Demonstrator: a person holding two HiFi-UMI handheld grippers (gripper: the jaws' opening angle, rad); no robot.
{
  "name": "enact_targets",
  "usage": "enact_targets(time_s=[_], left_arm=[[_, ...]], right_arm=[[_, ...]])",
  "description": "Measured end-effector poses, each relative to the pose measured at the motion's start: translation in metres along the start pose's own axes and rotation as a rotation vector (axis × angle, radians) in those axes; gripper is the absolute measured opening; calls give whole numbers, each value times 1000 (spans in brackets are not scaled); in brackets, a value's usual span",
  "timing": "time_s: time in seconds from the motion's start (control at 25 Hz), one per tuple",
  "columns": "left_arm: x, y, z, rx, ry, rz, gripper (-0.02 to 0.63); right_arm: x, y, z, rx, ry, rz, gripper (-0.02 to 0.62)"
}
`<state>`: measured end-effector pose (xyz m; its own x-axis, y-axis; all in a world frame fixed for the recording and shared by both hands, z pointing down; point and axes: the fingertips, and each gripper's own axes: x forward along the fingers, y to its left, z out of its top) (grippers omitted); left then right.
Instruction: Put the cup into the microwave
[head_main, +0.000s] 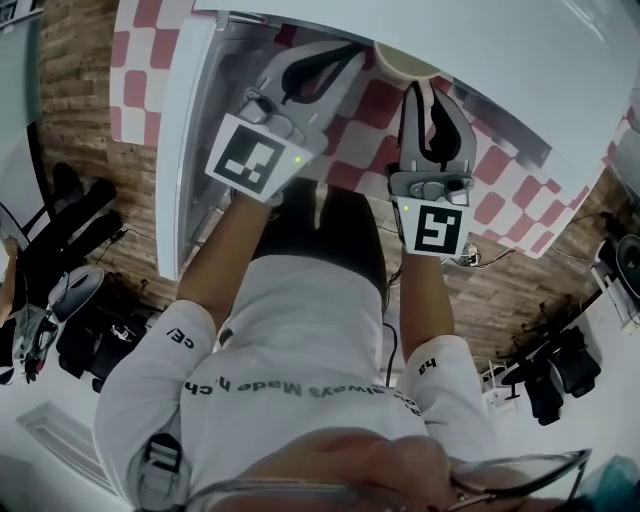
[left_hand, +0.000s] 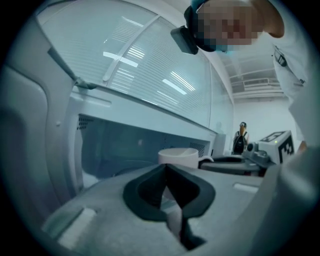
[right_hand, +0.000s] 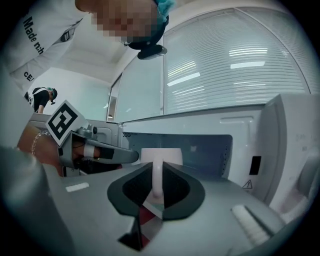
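- Along the back of the checked table, white microwave (head_main: 480, 45): boxy, smooth painted shell, door (head_main: 185, 150) swung wide to the left, dark cavity (right_hand: 200, 150) open, nothing visible inside.
- Underneath, tablecloth (head_main: 520, 195): red and white squares, flat, matte.
- On the left, left gripper (left_hand: 165, 170): grey moulded shell, black pads, jaws pressed together on nothing, hanging just beside the cup.
- On the right, right gripper (right_hand: 157, 170): same build, jaws clamped on the cup's handle, pointing almost level at the cavity.
- At the mouth of the cavity, not yet plainly inside, cup (right_hand: 161, 155): plain white, cylindrical, smooth-walled, probably glazed ceramic. Likely rigid, fairly light if empty (contents impossible to tell), brittle against the microwave's front edge or door, and slick under the pads.
- On the cup's near side, handle (right_hand: 157, 186): thin upright strip, pinched between the black pads. Looks like the one sensible hold, yet apt to let the cup pivot or tip about the pinch. Calls for slow, level travel and a soft set-down.
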<state>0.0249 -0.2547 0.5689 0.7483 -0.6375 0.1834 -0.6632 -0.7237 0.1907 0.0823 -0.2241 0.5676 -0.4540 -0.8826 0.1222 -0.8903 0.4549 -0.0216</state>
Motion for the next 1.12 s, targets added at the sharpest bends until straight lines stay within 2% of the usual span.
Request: enact_targets(time_s=[0.24, 0.6, 0.8, 1.12], left_arm=[[14, 7, -3, 1, -9, 20, 4], [32, 16, -10, 23, -9, 33, 3], [42, 20, -20, 70, 2, 42, 3], [52, 30, -26, 75, -3, 75, 3]], right_arm=[[14, -9, -13, -17, 23, 1, 35], [37, -25, -18, -15, 0, -35, 35], [47, -34, -26, -23, -7, -66, 35], [61, -46, -34, -24, -7, -100, 35]])
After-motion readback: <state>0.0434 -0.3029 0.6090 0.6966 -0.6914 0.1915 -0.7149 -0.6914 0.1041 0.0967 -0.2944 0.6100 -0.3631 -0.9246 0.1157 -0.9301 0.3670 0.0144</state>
